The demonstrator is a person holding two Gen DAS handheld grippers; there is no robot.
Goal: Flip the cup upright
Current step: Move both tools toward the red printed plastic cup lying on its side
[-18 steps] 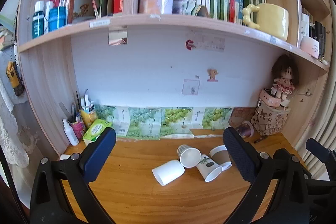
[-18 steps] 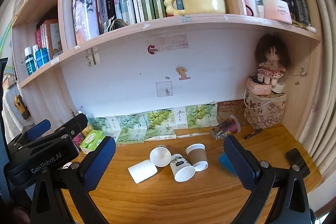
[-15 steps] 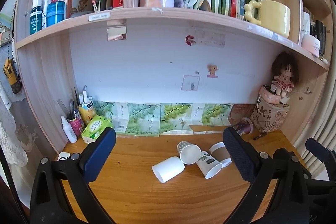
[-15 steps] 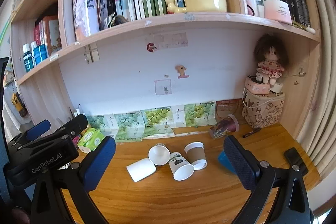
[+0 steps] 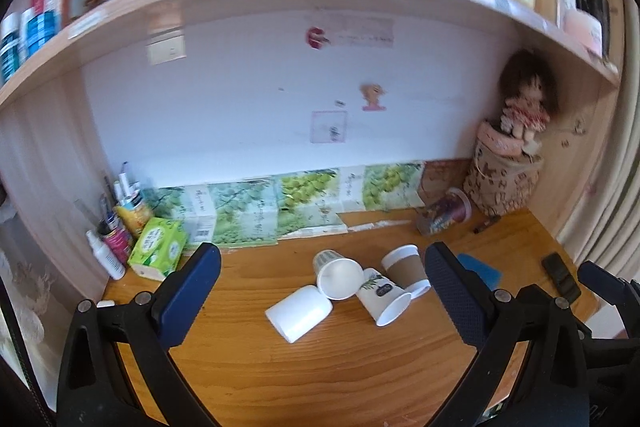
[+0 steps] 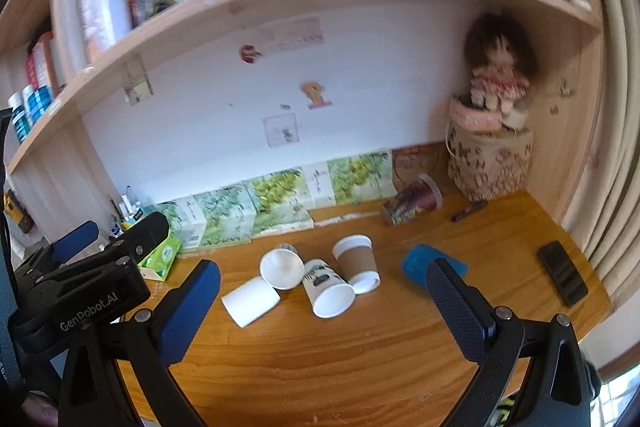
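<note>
I hold my left gripper (image 5: 322, 279) and my right gripper (image 6: 322, 287) above the near edge of a wooden table (image 5: 360, 367), both with jaws spread wide and nothing between them. The left gripper also shows at the left edge of the right wrist view.

Four paper cups cluster mid-table, well ahead of both grippers. A plain white cup (image 5: 299, 313) lies on its side at the left. Touching it, a second white cup (image 5: 338, 274) lies on its side with its open mouth facing me. Next is a leaf-print cup (image 5: 385, 297), also on its side, mouth toward me. Behind that, a brown-sleeved cup (image 5: 405, 269) stands mouth down, leaning slightly.

Farther back on the right, a dark printed cup (image 6: 412, 205) lies on its side near a doll (image 6: 496, 79) sitting on a patterned pouch. A blue object (image 6: 420, 263) and a black phone (image 6: 562, 273) lie on the right. A green tissue pack (image 5: 158, 247) sits at the back left. The view is somewhat blurred.
</note>
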